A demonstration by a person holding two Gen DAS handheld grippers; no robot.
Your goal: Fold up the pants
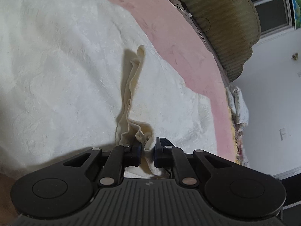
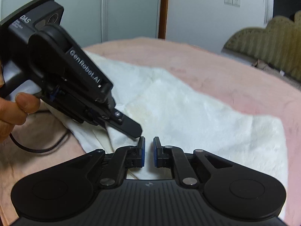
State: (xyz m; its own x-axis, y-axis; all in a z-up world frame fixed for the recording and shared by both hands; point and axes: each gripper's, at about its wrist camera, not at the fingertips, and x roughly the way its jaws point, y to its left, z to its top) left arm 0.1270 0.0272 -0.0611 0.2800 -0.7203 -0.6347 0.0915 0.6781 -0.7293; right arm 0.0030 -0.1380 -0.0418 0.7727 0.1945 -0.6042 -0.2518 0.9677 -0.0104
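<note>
Early in the fold: white pants spread on a pink bed, one edge pinched up.

The pants (image 1: 56, 66) fill the left and centre of the frame over the pink cover (image 1: 188, 56). The left gripper (image 1: 147, 146) clamps a raised ridge of cloth at lower centre. The right gripper (image 2: 149, 150) is clenched, empty. Folding itself remains.

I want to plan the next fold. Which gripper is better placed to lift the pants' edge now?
Probably the left gripper: a bunched edge of the white pants already sits between its pads. The right gripper is shut on nothing, above the cloth.
</note>
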